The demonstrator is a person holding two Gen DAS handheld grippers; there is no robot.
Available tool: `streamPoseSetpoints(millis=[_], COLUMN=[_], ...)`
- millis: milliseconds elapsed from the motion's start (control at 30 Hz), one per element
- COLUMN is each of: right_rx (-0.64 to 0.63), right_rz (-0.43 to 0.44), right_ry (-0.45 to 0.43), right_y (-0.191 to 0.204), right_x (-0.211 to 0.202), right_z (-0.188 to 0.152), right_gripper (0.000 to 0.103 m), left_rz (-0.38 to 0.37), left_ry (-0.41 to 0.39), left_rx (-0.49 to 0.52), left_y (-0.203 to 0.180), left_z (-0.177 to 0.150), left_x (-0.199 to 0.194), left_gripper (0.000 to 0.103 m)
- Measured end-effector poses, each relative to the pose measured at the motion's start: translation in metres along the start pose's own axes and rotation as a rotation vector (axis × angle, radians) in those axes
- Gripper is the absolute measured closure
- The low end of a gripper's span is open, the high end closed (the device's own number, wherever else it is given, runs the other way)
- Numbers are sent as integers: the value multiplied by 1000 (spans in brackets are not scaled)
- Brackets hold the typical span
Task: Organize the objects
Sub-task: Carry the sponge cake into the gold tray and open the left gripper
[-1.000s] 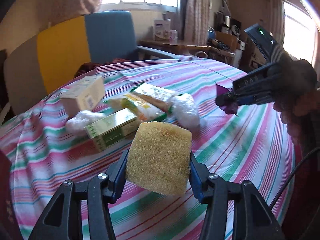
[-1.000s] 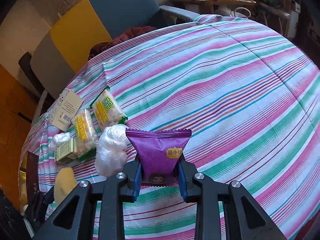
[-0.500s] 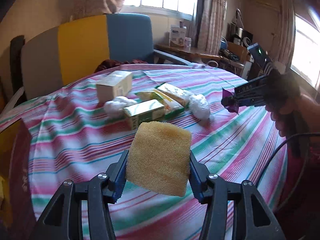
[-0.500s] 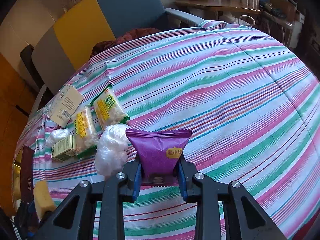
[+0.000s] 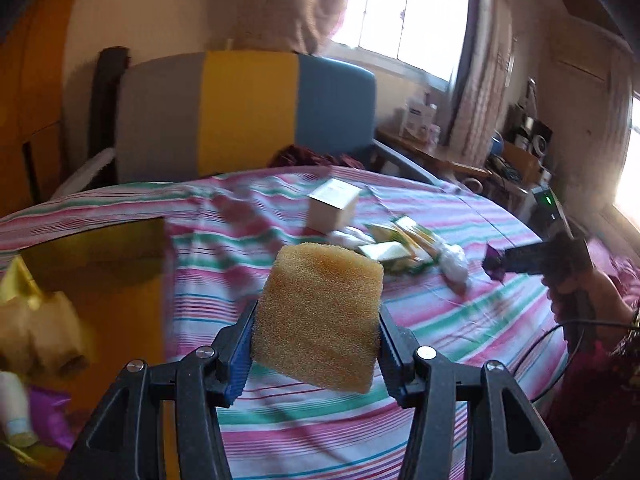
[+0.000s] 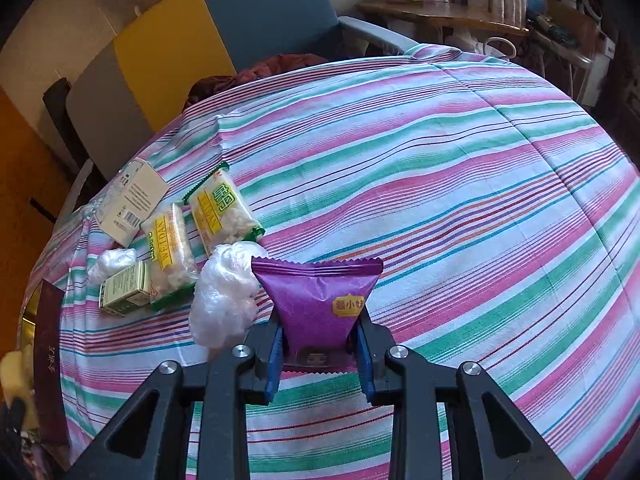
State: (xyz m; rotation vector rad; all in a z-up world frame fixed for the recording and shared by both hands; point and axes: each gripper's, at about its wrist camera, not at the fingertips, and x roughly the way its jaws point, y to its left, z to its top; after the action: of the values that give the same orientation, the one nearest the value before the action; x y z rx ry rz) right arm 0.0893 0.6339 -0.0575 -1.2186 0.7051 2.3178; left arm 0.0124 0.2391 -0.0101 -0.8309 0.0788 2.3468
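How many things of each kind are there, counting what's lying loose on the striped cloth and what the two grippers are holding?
Snack packets with green ends: 2
Cardboard boxes, white and green: 2
Crumpled clear plastic wads: 2
Purple packet, in the right gripper: 1
Yellow sponge, in the left gripper: 1
Total: 8

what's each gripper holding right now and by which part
Left gripper clamps the yellow foam sponge block across its lower side faces. Right gripper pinches the purple foil snack packet at its narrow lower end.
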Motion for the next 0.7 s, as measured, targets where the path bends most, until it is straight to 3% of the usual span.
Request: streamPoseSetpoints(millis=[267,467,700], right_rx=[-38,-21,-26], right_rz=[-2,42,18], right_ry=[-35,-54,-51], right_y=[9,9,9], right_x=[-5,-9,-7], right_z=[-1,0,0], right_gripper=[72,72,72], left_rz=[100,147,173], left_ry=[3,80,173], left_rx=[-115,-188,-246], left_y=[66,113,146], left_z=[-2,-18,-39], left_x=[-27,-31,-24], left_gripper=[49,49,49])
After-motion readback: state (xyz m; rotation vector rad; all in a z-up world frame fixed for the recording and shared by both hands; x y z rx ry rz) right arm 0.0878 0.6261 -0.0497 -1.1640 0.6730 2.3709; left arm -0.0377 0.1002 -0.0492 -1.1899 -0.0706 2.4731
